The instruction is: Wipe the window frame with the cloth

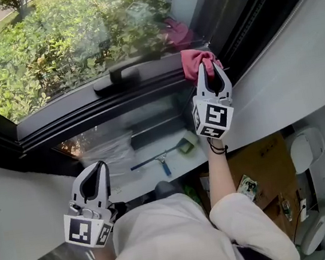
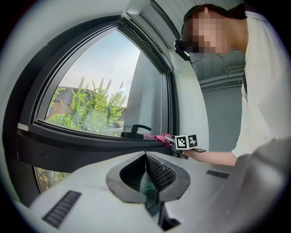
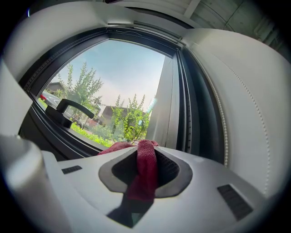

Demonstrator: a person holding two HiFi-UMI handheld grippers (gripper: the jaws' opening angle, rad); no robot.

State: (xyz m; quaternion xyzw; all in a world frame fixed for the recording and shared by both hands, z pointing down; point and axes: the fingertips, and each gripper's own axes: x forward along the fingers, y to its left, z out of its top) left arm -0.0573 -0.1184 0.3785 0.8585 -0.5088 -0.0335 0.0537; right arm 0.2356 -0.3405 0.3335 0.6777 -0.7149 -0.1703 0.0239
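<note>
The left gripper [image 1: 94,174] hangs low beside the person's body, well away from the glass. Its jaws are pressed together on nothing, so it has no part in the wiping. Further right, the window handle [image 1: 121,74] sits on the lower rail of the dark window frame [image 1: 76,116]. That rail's long axis runs across the head view, rising slightly toward the right.

At the rail's right end, just beside the corner where the upright frame member meets it, the right gripper [image 1: 210,68] has its jaws clamped on the red cloth [image 1: 195,60]. The cloth is a bunched strip whose length lies along the jaws and points out past the tips toward the glass, with its loose wad spilling left onto the rail. It appears to touch the frame there, though contact pressure can't be judged.

The wiping stroke itself seems to be in hand, at or near the corner end. The next move probably calls for dragging the wad along the rail toward the handle, or working it into the corner, with the grip kept firm and the tips kept low so the cloth, not the plastic, rubs the frame.
</note>
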